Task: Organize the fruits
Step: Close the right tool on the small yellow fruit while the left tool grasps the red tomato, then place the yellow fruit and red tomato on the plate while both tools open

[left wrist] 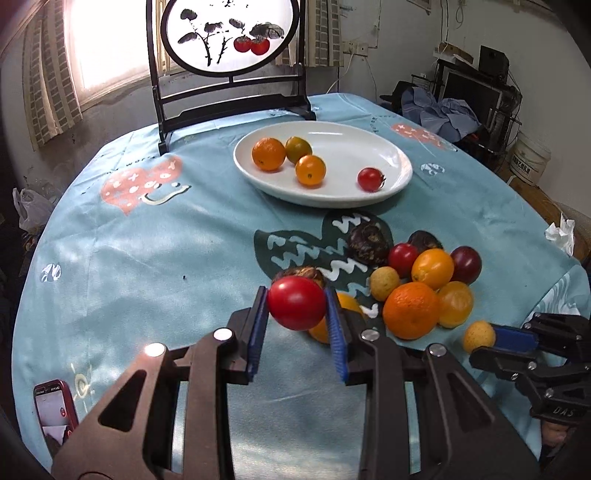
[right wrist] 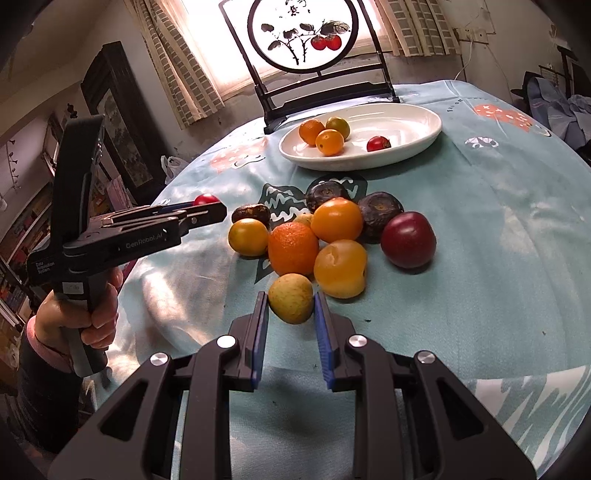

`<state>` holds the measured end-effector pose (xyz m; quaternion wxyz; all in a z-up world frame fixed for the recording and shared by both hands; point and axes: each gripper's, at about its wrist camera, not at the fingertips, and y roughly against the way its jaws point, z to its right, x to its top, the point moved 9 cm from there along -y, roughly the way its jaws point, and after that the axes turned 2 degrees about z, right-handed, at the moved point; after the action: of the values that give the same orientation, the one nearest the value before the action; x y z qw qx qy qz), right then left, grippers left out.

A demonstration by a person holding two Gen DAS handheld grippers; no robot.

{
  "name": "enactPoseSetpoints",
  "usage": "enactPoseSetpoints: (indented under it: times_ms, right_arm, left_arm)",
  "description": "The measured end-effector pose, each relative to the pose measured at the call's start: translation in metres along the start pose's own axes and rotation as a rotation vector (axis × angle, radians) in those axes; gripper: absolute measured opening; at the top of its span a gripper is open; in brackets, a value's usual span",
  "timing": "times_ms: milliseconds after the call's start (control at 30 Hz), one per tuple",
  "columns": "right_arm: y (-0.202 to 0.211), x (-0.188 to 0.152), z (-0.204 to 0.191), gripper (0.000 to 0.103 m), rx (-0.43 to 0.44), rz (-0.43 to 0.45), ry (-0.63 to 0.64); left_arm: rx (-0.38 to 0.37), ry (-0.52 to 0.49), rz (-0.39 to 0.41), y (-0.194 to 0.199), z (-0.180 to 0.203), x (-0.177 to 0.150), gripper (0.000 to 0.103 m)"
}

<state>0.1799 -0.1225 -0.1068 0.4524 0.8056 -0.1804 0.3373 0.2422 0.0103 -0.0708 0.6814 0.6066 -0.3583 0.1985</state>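
Observation:
My left gripper (left wrist: 297, 304) is shut on a red tomato (left wrist: 296, 302) and holds it above the blue tablecloth, left of the fruit pile; it shows in the right wrist view (right wrist: 207, 201) too. My right gripper (right wrist: 290, 306) is closed around a small yellow fruit (right wrist: 290, 298) at the pile's near edge, also seen in the left wrist view (left wrist: 478, 336). The pile (right wrist: 295, 247) holds oranges, yellow fruits, dark round fruits and a dark red plum (right wrist: 408, 239). A white oval plate (left wrist: 354, 140) farther back holds three orange citrus fruits and one small red tomato (left wrist: 370, 179).
A dark wooden stand with a round painted screen (left wrist: 229, 33) stands behind the plate. A red phone (left wrist: 55, 413) lies at the table's near left edge. A crumpled tissue (left wrist: 561, 232) lies at the right edge. Clutter and a bucket sit beyond the table's right.

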Motion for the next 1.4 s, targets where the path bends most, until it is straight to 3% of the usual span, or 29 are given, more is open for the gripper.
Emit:
enactPoseSetpoints:
  times_ms: [133,233,500,800,1067,1100,1200,1233,1333,1400]
  right_arm:
    - [0.008,0.010,-0.003,0.025,0.046,0.006,-0.021]
    - [0.022,0.034,-0.002,0.025,0.055,0.057,-0.024]
    - [0.014,0.119,0.042,0.025,-0.072,0.173,0.002]
    - [-0.061,0.161,0.094,0.025,-0.140,0.103,-0.008]
    - [-0.097,0.173,0.114,0.027,-0.136,0.068,-0.034]
    - [-0.097,0.173,0.114,0.029,-0.145,0.070,-0.030]
    - [-0.091,0.173,0.112,0.035,-0.150,0.071,-0.013]
    - [-0.087,0.174,0.111,0.044,-0.148,0.079,-0.014]
    - [-0.071,0.172,0.108,0.046,-0.130,0.116,-0.024]
    - [-0.061,0.167,0.107,0.046,-0.119,0.130,-0.032]
  left_arm:
    - [0.016,-0.012,0.035,0.006,0.012,0.018,0.031]
    - [0.024,-0.016,0.054,0.004,0.019,0.033,0.031]
    - [-0.028,0.078,0.080,-0.022,0.024,0.078,0.031]
    - [-0.013,0.122,0.012,-0.092,0.017,0.111,0.031]
    - [0.024,0.150,-0.055,-0.132,0.004,0.119,0.031]
    - [0.033,0.156,-0.060,-0.133,0.002,0.118,0.033]
    - [0.074,0.152,-0.026,-0.124,0.002,0.121,0.074]
    - [0.095,0.142,-0.005,-0.118,0.003,0.123,0.075]
    - [0.091,0.114,0.013,-0.101,0.010,0.121,0.077]
    - [0.091,0.112,0.020,-0.088,0.013,0.115,0.083]
